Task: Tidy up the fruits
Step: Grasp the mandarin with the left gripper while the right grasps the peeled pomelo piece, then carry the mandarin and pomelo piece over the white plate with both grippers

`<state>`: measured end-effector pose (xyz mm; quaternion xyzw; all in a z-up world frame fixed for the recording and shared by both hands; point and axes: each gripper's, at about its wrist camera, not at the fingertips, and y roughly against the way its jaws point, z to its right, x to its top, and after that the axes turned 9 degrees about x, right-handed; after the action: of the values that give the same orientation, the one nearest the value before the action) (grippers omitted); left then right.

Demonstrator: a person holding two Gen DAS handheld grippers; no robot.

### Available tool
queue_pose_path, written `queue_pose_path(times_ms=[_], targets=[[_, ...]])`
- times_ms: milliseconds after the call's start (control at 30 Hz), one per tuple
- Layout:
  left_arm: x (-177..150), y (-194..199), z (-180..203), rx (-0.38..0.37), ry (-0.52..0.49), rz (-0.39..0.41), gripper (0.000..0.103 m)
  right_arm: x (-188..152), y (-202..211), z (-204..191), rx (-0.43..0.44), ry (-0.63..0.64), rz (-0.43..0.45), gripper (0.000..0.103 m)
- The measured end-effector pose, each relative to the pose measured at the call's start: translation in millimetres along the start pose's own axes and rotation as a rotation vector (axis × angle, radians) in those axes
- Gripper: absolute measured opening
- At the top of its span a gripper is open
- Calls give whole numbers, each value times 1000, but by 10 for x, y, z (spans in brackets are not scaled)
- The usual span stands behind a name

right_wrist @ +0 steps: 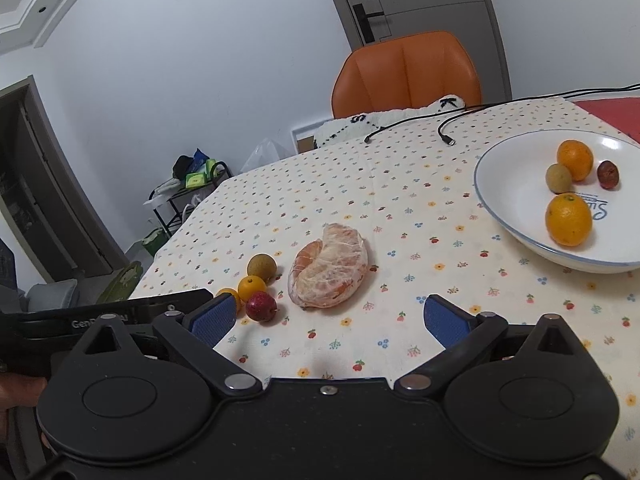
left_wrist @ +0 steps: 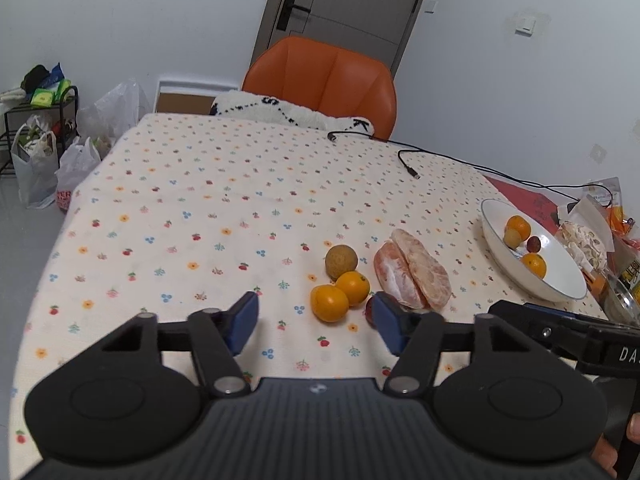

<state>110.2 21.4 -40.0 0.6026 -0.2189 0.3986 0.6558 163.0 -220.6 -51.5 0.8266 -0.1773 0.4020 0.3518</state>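
Peeled pomelo wedge [right_wrist: 329, 272] lying flat on the floral tabletop [right_wrist: 400, 200], centre frame, long axis lower left to upper right, small fruits just left, white bowl [right_wrist: 508, 184] with four fruits upper right, left gripper [left_wrist: 316, 320] and right gripper [right_wrist: 332, 316] both jaws spread, empty

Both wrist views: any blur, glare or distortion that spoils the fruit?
Left wrist view: strong fisheye bending at the table edges, dark corner vignette, oranges sharp. Right wrist view: same curvature, bowl evenly lit without glare, peeled pomelo crisp with soft shadow.
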Motion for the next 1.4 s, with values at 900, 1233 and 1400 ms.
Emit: queue_pose_path(times_ms=[900,1233,1400], targets=[[18,-220,41,-33,0,-23,22,132,-453,142,27,-44,-69,57],[45,-112,42,-29,1,2,22,114,-400,167,54,-49,-75,38],[34,-86,38,-25,9,6,22,85,-298,172,57,-39,-78,30]])
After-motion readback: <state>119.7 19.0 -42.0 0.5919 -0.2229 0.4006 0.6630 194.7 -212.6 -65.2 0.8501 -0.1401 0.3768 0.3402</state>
